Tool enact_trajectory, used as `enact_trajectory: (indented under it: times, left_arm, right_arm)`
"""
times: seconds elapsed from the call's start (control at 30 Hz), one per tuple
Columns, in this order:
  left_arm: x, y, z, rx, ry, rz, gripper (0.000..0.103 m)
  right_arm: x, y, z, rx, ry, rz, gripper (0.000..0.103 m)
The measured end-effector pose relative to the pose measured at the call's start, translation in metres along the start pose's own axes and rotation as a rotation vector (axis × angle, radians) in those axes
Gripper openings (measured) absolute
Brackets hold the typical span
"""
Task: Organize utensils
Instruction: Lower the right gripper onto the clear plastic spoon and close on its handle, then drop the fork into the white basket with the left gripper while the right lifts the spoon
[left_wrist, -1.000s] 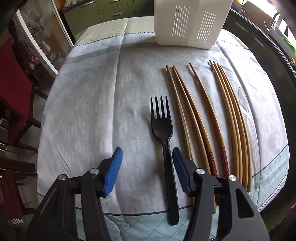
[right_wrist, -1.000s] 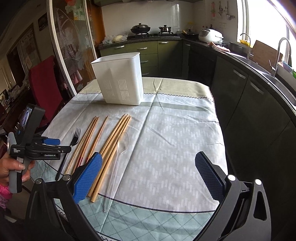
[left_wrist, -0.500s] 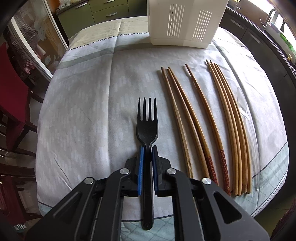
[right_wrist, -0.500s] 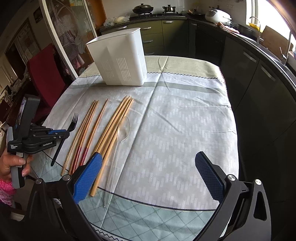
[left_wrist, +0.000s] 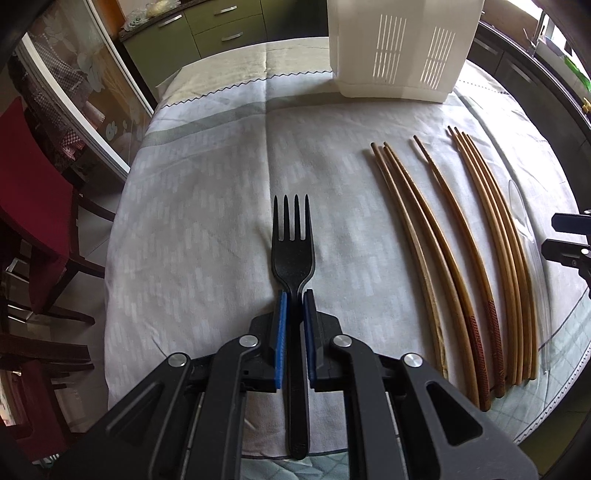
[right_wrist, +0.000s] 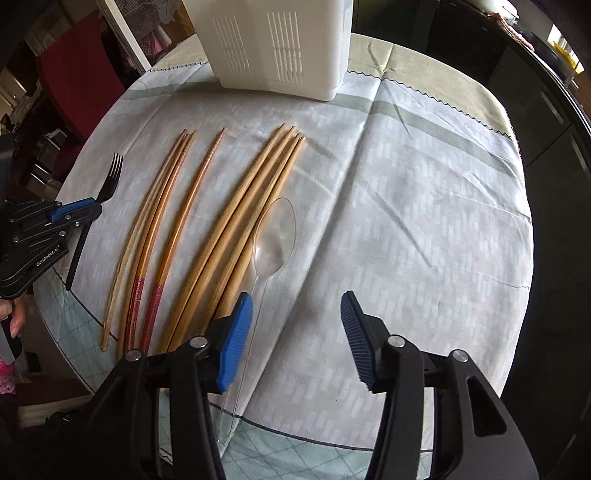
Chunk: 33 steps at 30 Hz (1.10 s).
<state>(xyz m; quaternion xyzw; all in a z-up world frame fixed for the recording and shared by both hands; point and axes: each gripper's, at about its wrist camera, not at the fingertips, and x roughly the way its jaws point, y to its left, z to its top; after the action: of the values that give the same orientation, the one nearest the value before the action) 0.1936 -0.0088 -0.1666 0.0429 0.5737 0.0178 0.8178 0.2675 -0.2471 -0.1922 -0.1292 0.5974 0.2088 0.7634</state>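
left gripper (left_wrist: 293, 295): clamped on the neck of the black fork (left_wrist: 293, 254), tines toward the white holder (left_wrist: 402, 48)
right gripper (right_wrist: 297, 306): jaws have just been closing, apart now, the clear spoon (right_wrist: 273, 236) handle just inside the left pad, not pressed
chopsticks (right_wrist: 229, 221): in groups on the cloth (right_wrist: 406, 203) between fork and spoon
holder: upright at the far side

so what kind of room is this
Most likely a home kitchen with a dining table: green drawer cabinets, a clothed table laid with utensils, a red chair beside it.
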Motion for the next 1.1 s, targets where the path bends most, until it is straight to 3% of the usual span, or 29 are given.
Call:
enact_trajectory:
  times: [0.07,0.3,0.43,0.6,0.87,1.1]
  left_arm:
    - [0.000,0.001,0.000,0.002,-0.001,-0.007,0.009]
    - [0.001,0.002,0.002,0.004,0.007,-0.021,0.009]
    - [0.003,0.003,0.006,0.014,0.008,-0.020,0.009]
    - [0.004,0.001,0.008,0.019,0.003,-0.020,0.009]
    - [-0.004,0.012,0.009,-0.013,-0.038,-0.074,0.009]
    - [-0.056,0.016,0.025,-0.022,-0.200,-0.154,0.009]
  right_arm:
    - [0.005,0.005,0.002,-0.010,0.021,-0.004,0.035]
    - [0.012,0.018,0.006,-0.028,0.051,-0.031,0.031]
    - [0.020,0.025,0.008,-0.032,0.065,-0.068,0.019]
    - [0.026,0.033,0.012,-0.041,0.056,-0.078,0.011]
    - [-0.006,0.039,0.009,-0.017,-0.084,-0.019,0.009]
    - [-0.062,0.026,-0.001,0.028,-0.304,0.042,0.009]
